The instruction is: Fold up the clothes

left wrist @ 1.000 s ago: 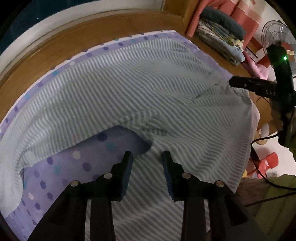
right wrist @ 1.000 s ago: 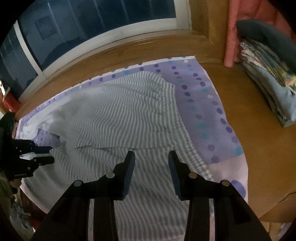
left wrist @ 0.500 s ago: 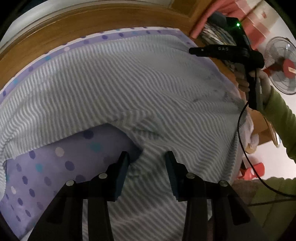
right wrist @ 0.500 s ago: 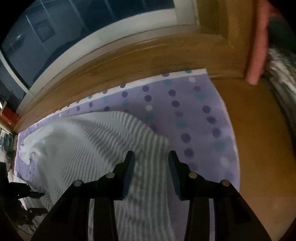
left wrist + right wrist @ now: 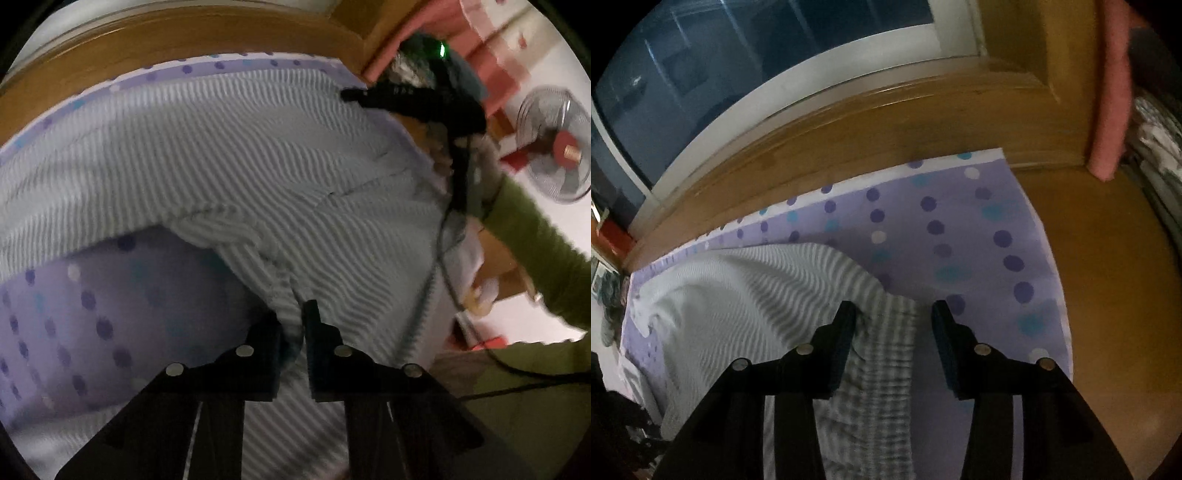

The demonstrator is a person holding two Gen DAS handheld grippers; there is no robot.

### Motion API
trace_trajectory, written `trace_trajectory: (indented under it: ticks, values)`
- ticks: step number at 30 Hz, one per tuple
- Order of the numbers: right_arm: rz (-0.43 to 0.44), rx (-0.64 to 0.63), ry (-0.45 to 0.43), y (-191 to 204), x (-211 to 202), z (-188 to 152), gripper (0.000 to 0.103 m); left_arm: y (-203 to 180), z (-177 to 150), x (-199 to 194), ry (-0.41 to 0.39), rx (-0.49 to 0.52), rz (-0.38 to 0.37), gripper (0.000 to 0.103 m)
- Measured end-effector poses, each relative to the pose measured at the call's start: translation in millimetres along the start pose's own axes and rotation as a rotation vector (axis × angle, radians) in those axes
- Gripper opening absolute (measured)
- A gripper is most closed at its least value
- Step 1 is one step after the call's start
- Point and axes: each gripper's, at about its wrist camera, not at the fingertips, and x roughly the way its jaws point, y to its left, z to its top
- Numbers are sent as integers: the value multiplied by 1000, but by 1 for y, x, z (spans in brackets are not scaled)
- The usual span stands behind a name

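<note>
A grey-and-white striped garment (image 5: 258,158) lies spread on a purple polka-dot cloth (image 5: 85,295). My left gripper (image 5: 293,321) is shut on a bunched fold of the striped garment at its near edge. My right gripper (image 5: 894,314) is open, its jaws straddling the garment's far right corner (image 5: 886,332) just above the cloth. The right gripper also shows in the left wrist view (image 5: 406,99), over the garment's far right edge. The garment's wider spread shows in the right wrist view (image 5: 738,295).
The polka-dot cloth (image 5: 979,240) lies on a wooden surface (image 5: 1108,295) below a window (image 5: 757,55). A pink curtain (image 5: 1108,110) and a stack of folded clothes (image 5: 1160,147) stand at the right. A fan (image 5: 554,144) stands beyond the table's right edge.
My left gripper has closed on a fold of the striped garment and bunched it. My right gripper has moved down to the garment's far right corner, still open.
</note>
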Motion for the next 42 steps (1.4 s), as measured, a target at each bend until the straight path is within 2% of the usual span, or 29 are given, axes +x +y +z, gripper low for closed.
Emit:
trace_trajectory:
  ticks: [5,6,7,8,11,14,15,18,20,21,25,28,33,34,37,40,42]
  values:
    - [27,-27,-1,2,6,4,52,-7,-17,-8,5,-23,20,10]
    - [27,-52,-6,7,6,4,50,-11,-18,-5,7,-30,25,10]
    - [21,-84,-10,15,8,2,38,-12,-19,-6,6,-40,27,10]
    - [0,-115,-18,22,8,1,28,-13,-19,-6,6,-49,29,10]
    - [-119,-201,-81,40,-1,-3,24,-20,-20,-12,-7,-59,28,10]
    - [-241,-230,-146,46,-11,4,24,-26,-25,-15,2,-50,20,10]
    - [-268,-238,-146,46,-9,7,24,-27,-27,-14,8,-49,19,10]
    - [-289,-248,-65,37,14,10,27,-25,-32,-9,30,-66,24,10]
    - [-300,-254,-63,36,15,11,30,-21,-34,-5,34,-97,17,10]
    - [-291,-256,-56,34,14,13,32,-18,-36,-6,33,-103,13,10]
    - [-207,-179,-54,9,-6,18,51,-22,-41,-8,24,-100,20,10]
    - [-104,-118,-47,-9,-27,20,54,-26,-41,-4,25,-108,32,12]
    - [-21,-96,-55,-27,-52,18,55,-21,-38,-10,15,-151,41,12]
    - [-4,-91,-59,-28,-52,19,54,-21,-38,-12,11,-154,45,12]
    - [77,-114,-55,-10,-41,19,16,-26,-39,-22,-5,-149,60,12]
    - [72,-204,-15,24,-8,23,15,-29,-38,-22,-6,-150,73,12]
    - [9,-243,7,34,14,23,15,-31,-38,-19,1,-156,80,12]
